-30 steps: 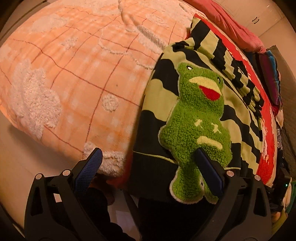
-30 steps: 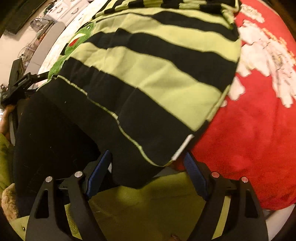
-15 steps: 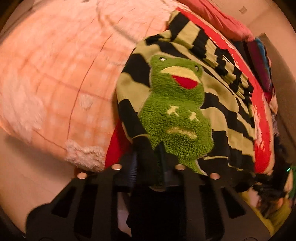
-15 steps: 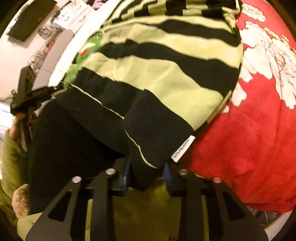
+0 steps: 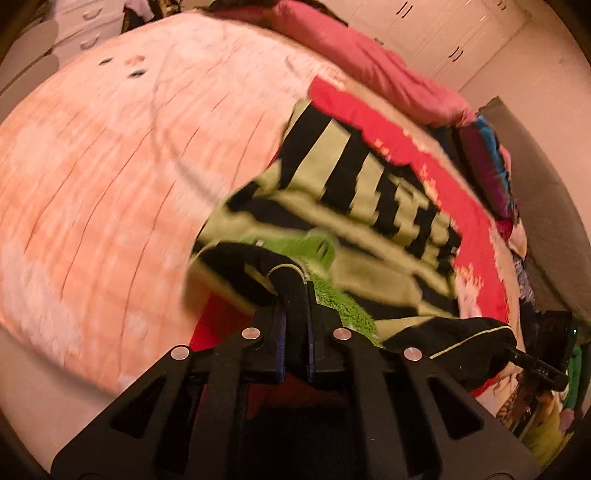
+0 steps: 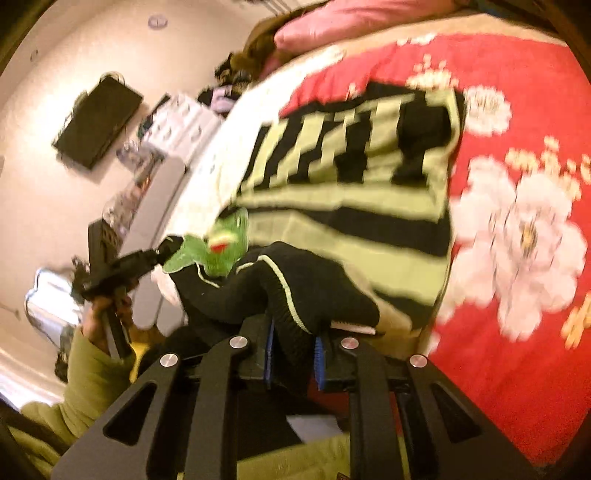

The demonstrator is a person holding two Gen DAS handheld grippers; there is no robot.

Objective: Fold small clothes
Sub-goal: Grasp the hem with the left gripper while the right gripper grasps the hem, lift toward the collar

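A small black and lime striped sweater [image 5: 369, 192] with a fuzzy green frog patch [image 5: 332, 295] lies on the bed, its bottom hem lifted and curling back over the body. My left gripper [image 5: 295, 295] is shut on the black hem beside the frog. In the right wrist view the sweater [image 6: 351, 206] spreads across the red flowered blanket [image 6: 517, 110]. My right gripper [image 6: 293, 332] has its jaws closing, the pads pressing on the other hem corner. The left gripper [image 6: 162, 254] shows there too, pinching the hem by the frog [image 6: 221, 247].
An orange checked blanket [image 5: 110, 166] covers the bed's left part, a pink pillow [image 5: 369, 59] lies at the head, and coloured clothes [image 5: 487, 166] sit at the right edge. A person's hand [image 6: 107, 310] in a green sleeve [image 6: 92, 369] holds the left gripper. White cupboards [image 5: 443, 29] stand behind.
Both grippers went from open around the hem to closed on it, then rose and carried the hem up and over toward the sweater's top. The frog patch is now partly folded under.
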